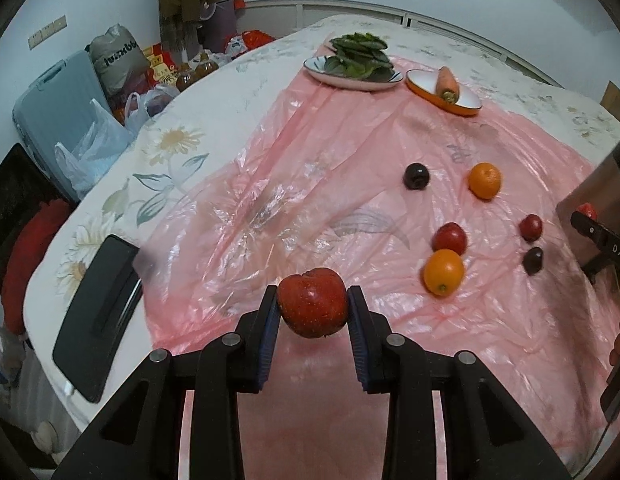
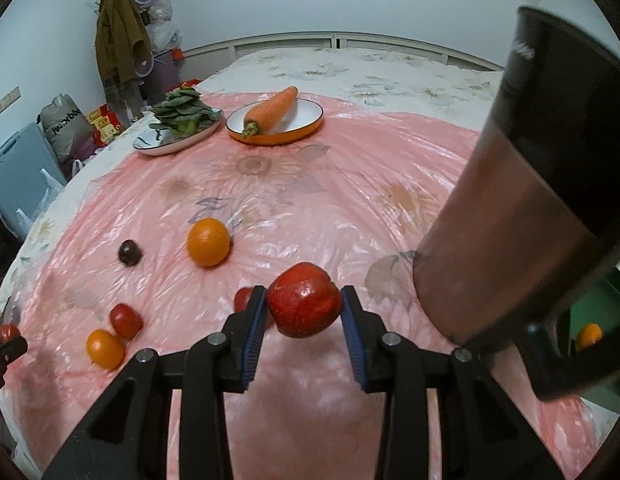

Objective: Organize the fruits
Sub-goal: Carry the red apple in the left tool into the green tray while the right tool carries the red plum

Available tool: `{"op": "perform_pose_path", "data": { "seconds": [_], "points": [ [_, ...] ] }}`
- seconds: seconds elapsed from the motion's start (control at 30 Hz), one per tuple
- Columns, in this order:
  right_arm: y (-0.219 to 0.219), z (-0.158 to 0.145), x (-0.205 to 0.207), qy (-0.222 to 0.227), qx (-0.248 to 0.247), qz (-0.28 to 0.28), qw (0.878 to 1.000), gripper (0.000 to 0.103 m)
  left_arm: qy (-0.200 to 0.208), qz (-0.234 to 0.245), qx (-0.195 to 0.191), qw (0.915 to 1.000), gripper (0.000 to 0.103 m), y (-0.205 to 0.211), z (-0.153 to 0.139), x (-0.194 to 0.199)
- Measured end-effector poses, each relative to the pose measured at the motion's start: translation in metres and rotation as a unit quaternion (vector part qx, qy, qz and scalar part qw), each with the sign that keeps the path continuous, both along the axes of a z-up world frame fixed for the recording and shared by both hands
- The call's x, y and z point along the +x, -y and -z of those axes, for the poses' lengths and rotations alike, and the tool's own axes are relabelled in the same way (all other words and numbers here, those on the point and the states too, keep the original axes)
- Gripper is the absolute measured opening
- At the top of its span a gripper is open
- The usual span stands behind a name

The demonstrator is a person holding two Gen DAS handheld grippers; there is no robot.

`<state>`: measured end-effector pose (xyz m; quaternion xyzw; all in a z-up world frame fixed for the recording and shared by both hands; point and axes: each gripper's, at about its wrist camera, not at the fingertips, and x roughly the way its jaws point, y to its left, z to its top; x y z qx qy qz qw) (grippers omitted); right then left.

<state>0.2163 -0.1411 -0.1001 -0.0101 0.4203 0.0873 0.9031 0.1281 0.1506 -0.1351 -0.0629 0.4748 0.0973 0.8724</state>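
— Left hand-held gripper [image 1: 312, 309]?
— Clamped on a red apple [image 1: 312, 307], above the pink sheet [image 1: 270, 208].
— Right hand-held gripper [image 2: 303, 309]?
— Clamped on another apple [image 2: 303, 306], clear of the sheet too.

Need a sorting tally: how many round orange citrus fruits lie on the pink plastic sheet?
2: farther orange beside a dark round fruit; nearer orange touching a small red fruit; others may be hidden.
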Motion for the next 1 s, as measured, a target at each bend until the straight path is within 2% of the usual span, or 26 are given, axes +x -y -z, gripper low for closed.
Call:
{"op": "perform_pose_path", "data": {
  "seconds": [0.53, 1.0],
  "points": [
    [0.040, -0.060, -0.095, 0.031, 0.007, 0.007, 0.999, 0.050, 0.042, 0.055, 0.000, 0.9976, 0.028, 0.063, -0.063, -0.051],
    [0.102, -0.101, -0.172, 0.066, 0.000, 0.029, 0.997, 0.050, 0.076, 0.130, 0.006, 0.9886, 0.028, 0.149, -0.107, -0.081]
  ]
}}
